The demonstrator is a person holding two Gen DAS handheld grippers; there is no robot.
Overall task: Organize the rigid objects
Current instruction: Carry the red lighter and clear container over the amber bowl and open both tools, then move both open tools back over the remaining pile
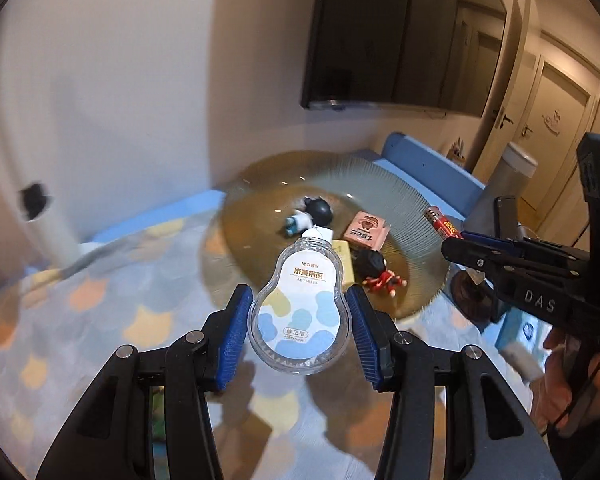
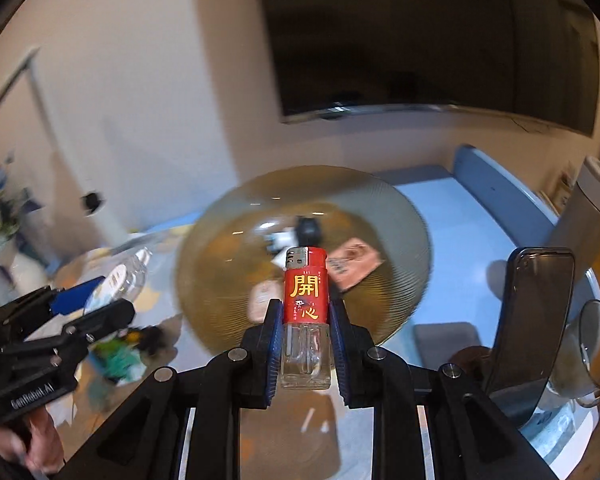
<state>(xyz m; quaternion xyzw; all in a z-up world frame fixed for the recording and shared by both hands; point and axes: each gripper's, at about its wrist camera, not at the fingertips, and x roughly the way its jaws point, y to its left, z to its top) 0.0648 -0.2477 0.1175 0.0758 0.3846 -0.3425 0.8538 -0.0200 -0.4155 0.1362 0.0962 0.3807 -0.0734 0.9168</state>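
The left gripper (image 1: pixel 298 322) is clamping a clear pear-shaped correction tape refill (image 1: pixel 299 308) between its blue pads, jaws partly spread around the wide belly, the narrow neck pointing straight ahead. The right gripper (image 2: pixel 303 334) is squeezing a red lighter (image 2: pixel 305 304) at its narrowest setting — long axis running forward along the fingers, metal head leading.

Directly ahead of and below both claws is lying the amber ribbed glass plate (image 1: pixel 400 200), already holding a black-headed figure (image 1: pixel 310 216), a pink box (image 1: pixel 366 232) and a red-and-black figure (image 1: pixel 380 272). From the left claw the plate is sitting just beyond the refill's neck; from the right claw it is spreading ahead of the lighter's head. Both look about equally near, so I judge either load could go down first, needing a short forward-and-down carry.

The surface is a table (image 1: pixel 100 312) patterned in blue and orange, with a dark phone (image 2: pixel 528 320) standing to the right of the right claw. A dark screen (image 1: pixel 380 32) is hanging on the pale wall beyond.
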